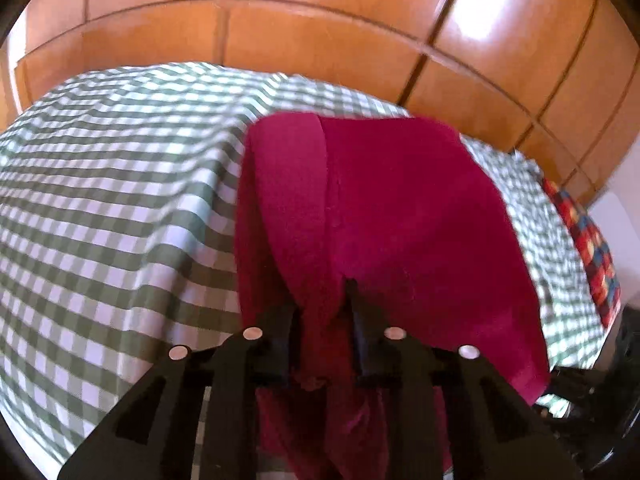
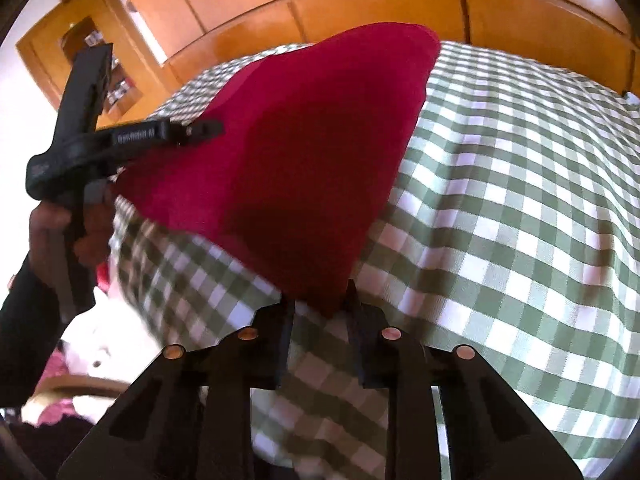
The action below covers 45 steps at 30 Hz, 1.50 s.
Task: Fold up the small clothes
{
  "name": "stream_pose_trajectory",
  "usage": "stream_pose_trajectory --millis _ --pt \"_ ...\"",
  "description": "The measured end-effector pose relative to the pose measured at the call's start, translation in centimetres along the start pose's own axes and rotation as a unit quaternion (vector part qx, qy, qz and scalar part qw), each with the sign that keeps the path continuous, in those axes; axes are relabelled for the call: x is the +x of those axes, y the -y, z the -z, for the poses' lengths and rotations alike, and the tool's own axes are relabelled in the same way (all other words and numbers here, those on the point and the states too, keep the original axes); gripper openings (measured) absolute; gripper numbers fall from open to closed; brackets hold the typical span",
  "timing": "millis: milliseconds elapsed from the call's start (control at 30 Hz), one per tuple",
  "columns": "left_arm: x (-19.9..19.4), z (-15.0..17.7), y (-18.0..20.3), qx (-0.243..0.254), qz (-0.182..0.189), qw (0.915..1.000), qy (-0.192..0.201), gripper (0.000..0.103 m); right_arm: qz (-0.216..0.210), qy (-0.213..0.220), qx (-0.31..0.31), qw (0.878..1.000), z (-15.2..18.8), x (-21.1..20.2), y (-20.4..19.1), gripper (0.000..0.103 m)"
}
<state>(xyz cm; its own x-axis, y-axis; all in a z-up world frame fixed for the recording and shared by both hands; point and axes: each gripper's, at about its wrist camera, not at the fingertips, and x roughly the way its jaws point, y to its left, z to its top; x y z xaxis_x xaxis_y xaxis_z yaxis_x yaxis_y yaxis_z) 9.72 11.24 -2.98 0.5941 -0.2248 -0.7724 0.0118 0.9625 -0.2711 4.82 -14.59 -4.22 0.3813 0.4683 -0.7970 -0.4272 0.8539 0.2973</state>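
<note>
A crimson garment [image 1: 400, 208] is held up above a green-and-white checked cloth [image 1: 120, 200]. My left gripper [image 1: 322, 300] is shut on one edge of the garment, with folds bunched between its fingers. My right gripper [image 2: 320, 300] is shut on another corner of the garment [image 2: 304, 152], which stretches up and to the left from it. The left gripper also shows in the right wrist view [image 2: 204, 130], held in a hand and clamped on the garment's left edge. The garment hangs taut between the two grippers, its far end over the checked cloth [image 2: 520, 200].
A wooden panelled wardrobe [image 1: 320, 32] stands behind the covered surface. A multicoloured patterned cloth [image 1: 588, 248] lies at the right edge. White and pink items [image 2: 80, 360] lie low at the left in the right wrist view. A wooden shelf unit [image 2: 100, 60] stands at the far left.
</note>
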Motion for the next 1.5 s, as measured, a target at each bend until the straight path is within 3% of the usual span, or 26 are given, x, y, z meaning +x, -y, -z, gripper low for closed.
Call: stream_pose_trajectory --millis 100,200,333,433,533,633,667,700,733,800,900,1033,1267,1500 --pt "-1.6 -0.4 -0.1 0.007 -0.015 0.9995 0.027 0.042 0.006 0.026 -0.007 1.0 -0.2 -2.4 0.7 0.05" --pt "-3.2 -0.7 0.2 0.014 -0.025 0.998 0.057 0.044 -0.004 0.072 0.005 0.997 -1.9 -4.9 1.1 0.051" --pt "-2.9 -0.7 0.9 0.025 -0.035 0.9968 0.067 0.048 -0.014 0.102 -0.007 0.995 -4.2 -4.6 -0.2 0.051" --pt "-1.0 -0.3 1.4 0.041 -0.061 0.9962 0.046 0.051 -0.016 0.085 -0.029 0.996 -4.8 -1.9 -2.1 0.051" --pt "0.8 0.6 1.2 0.052 -0.088 0.9943 0.028 0.055 0.024 0.05 -0.068 0.996 -4.2 1.2 -3.4 0.051" --pt "0.6 1.0 1.0 0.051 -0.08 0.9949 0.035 0.055 0.034 0.048 -0.086 0.995 -3.8 1.1 -3.4 0.051" --pt "0.5 0.9 1.1 0.054 -0.081 0.9945 0.037 0.058 0.02 0.046 -0.075 0.996 -4.1 0.6 -2.9 0.051" --pt "0.2 0.7 1.1 0.057 -0.084 0.994 0.041 0.06 0.006 0.045 -0.064 0.997 -4.6 0.3 -2.5 0.057" --pt "0.0 0.6 1.2 0.059 -0.084 0.9937 0.046 0.064 -0.01 0.045 -0.05 0.998 -4.9 -0.2 -1.9 0.072" --pt "-0.5 0.4 1.3 0.06 -0.079 0.9936 0.054 0.073 -0.036 0.061 -0.01 0.997 -5.4 -1.4 -0.7 0.087" --pt "-1.2 0.0 1.1 0.06 -0.069 0.9936 0.067 0.079 -0.051 0.087 0.038 0.994 -6.9 -2.3 1.5 0.093" --pt "-1.2 -0.4 0.8 0.062 -0.062 0.994 0.065 0.082 -0.06 0.095 0.09 0.99 -8.6 -1.8 3.9 0.093" --pt "-0.1 -0.8 0.3 0.075 -0.039 0.9955 0.042 0.084 -0.059 0.069 0.149 0.985 -11.3 2.1 7.5 0.093" --pt "1.6 -1.0 -1.0 0.062 0.02 0.9978 0.01 0.084 -0.103 0.046 0.178 0.978 -12.0 5.4 8.8 0.093"
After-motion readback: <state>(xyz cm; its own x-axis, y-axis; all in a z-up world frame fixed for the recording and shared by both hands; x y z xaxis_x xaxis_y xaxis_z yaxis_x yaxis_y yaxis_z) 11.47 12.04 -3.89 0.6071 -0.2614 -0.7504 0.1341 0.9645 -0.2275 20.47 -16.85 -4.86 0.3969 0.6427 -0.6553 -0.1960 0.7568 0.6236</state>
